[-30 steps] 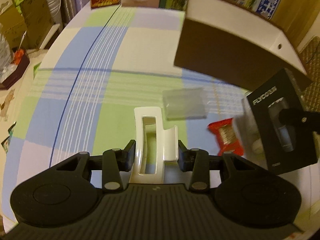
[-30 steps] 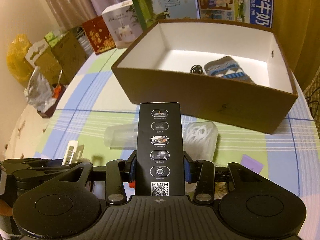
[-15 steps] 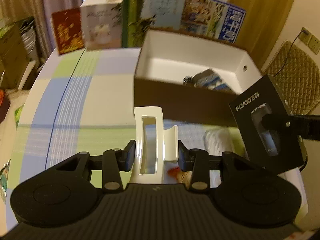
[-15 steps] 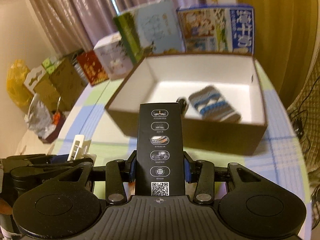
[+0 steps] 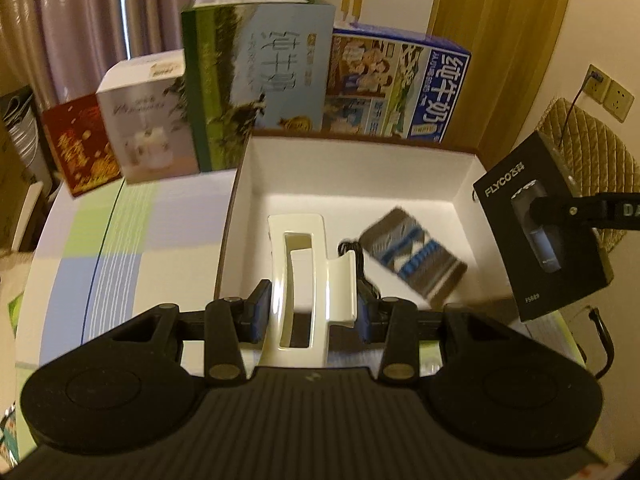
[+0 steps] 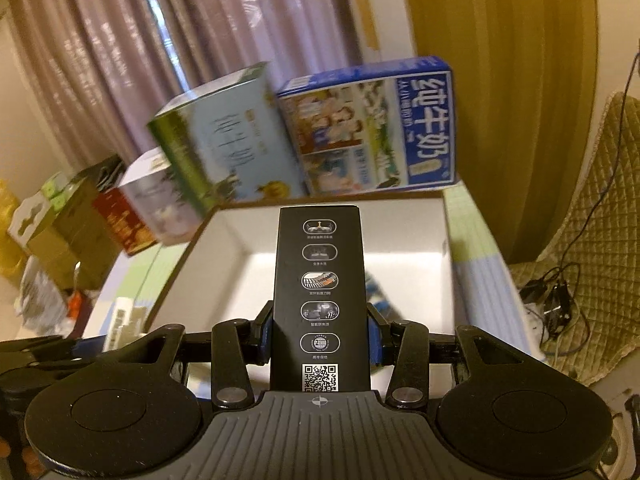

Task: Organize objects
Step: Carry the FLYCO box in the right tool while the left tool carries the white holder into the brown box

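Item: left tool (image 5: 310,306), clamped on a white hair claw clip (image 5: 308,280); right tool (image 6: 320,330), clamped on a black shaver box (image 6: 320,300). Change noted: a second ago both loads hung low over the checked worktop (image 5: 120,240) in front of the brown storage box (image 5: 352,168); both have since risen and advanced, and now hang over its open top. Reading: carry done, release into the box is the step in hand. Contents already inside: a striped grey-and-blue folded cloth (image 5: 416,260) toward the right wall, a black cord (image 5: 352,248) beside it near the middle. Open room: the white floor along the left wall and far wall looks bare, enough for the clip; the shaver box, held near the right wall, would land on or beside the cloth unless shifted toward the far right corner. Edges: milk cartons (image 5: 392,88) stand just behind the far wall, gift boxes (image 5: 148,120) off the far left corner; neither blocks a straight descent.
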The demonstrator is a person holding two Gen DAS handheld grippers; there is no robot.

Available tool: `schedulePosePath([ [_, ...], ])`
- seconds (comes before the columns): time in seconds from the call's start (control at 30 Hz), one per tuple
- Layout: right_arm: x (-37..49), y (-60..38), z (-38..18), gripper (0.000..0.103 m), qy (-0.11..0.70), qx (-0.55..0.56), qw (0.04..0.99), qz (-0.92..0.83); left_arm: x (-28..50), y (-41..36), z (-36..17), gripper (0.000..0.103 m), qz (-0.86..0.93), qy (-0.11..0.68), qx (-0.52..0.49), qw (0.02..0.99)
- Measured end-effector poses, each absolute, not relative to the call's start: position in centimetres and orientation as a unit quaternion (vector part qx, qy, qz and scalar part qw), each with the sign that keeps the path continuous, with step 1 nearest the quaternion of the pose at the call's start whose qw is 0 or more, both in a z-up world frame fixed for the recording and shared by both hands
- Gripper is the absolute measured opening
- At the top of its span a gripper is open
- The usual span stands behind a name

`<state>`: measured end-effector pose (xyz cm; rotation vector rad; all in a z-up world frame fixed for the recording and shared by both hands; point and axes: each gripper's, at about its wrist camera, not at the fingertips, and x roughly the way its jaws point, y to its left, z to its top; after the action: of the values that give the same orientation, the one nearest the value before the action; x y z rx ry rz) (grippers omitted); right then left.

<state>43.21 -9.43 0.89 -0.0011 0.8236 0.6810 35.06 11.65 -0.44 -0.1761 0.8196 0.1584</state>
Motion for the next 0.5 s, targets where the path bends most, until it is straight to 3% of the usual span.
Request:
schedulePosePath([
  [0.5, 54.0, -7.3, -5.5, 0.040, 0.431, -0.046, 0.868, 0.242, 44.8, 13.1, -3.6, 0.036, 0.072, 0.436, -0.058, 0.895],
])
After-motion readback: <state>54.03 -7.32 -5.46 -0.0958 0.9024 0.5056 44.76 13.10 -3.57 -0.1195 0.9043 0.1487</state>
